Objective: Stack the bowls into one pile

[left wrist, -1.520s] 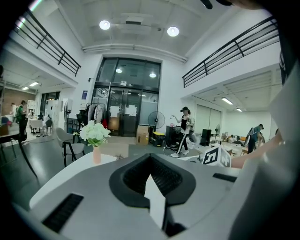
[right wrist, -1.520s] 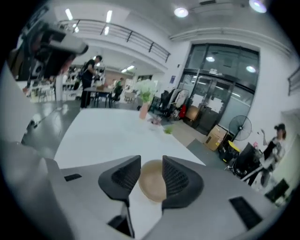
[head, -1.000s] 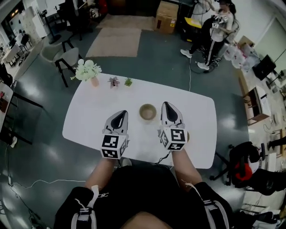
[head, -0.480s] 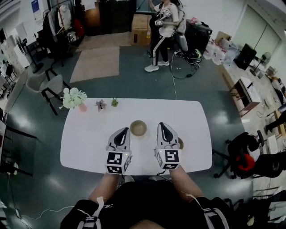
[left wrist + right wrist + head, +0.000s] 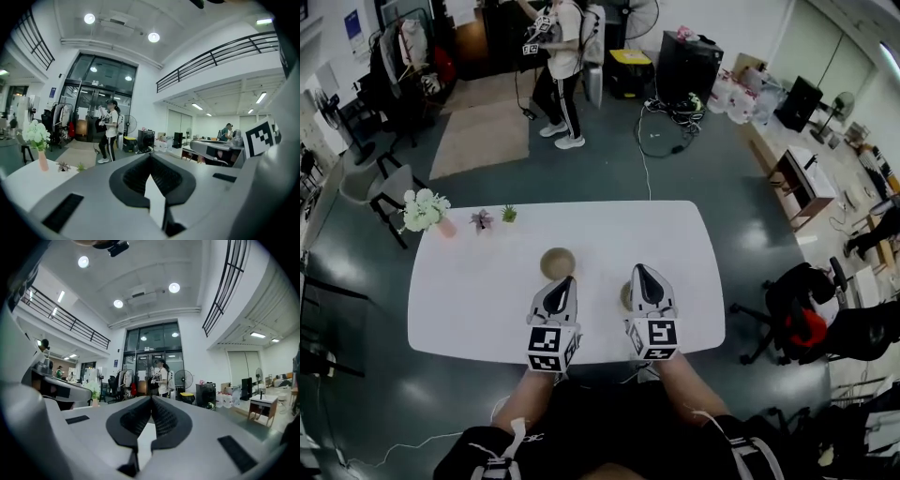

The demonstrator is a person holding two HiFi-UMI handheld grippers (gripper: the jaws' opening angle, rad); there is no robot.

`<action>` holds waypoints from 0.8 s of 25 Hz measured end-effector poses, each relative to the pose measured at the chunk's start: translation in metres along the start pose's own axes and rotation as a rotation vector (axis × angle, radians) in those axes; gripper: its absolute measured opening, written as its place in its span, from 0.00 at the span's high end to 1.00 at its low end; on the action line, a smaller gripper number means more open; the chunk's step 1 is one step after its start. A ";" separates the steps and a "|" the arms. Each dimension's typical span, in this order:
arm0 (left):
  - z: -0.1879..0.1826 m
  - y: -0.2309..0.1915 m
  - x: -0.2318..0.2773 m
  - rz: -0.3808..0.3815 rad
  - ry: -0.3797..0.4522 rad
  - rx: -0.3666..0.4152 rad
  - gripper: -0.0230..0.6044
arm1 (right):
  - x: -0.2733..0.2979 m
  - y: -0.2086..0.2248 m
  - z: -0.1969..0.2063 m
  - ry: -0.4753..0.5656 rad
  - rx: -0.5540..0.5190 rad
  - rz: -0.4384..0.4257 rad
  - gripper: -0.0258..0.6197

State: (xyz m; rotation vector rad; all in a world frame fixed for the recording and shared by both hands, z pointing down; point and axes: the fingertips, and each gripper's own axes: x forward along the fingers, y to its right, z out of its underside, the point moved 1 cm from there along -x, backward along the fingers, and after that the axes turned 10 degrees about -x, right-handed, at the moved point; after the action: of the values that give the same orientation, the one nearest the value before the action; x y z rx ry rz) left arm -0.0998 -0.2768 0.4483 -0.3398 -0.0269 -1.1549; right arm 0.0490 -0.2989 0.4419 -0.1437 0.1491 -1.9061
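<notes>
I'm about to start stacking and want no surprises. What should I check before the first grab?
1. Both bowls located: ok. The tan bowl sits ahead of the left gripper; the second bowl peeks out beside the right gripper, partly hidden.
2. Left gripper empty: ok, nothing between its jaws.
3. Right gripper empty: ok.
4. Jaws open for a grab: not ok, both pairs are together.
5. Bowls empty: cannot tell.
6. Flower vase out of the way: ok, at the far left corner of the white table.

Bright ceiling spotlights [image 5: 153, 37], sharp frames, fisheye-warped dark edges.
</notes>
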 end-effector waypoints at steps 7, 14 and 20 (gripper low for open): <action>0.024 0.199 0.063 -0.028 0.060 0.050 0.94 | -0.083 0.154 0.052 -0.037 -0.021 -0.108 0.94; 0.036 0.252 0.058 -0.114 0.040 0.033 0.94 | -0.108 0.209 0.059 -0.018 -0.009 -0.167 0.94; 0.026 0.231 0.034 -0.204 0.070 0.022 0.94 | -0.099 0.187 0.035 0.044 0.010 -0.244 0.94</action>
State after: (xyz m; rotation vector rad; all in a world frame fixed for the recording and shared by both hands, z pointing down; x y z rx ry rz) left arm 0.1260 -0.2164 0.4223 -0.2814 -0.0130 -1.3666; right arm 0.2613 -0.2683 0.4411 -0.1177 0.1569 -2.1539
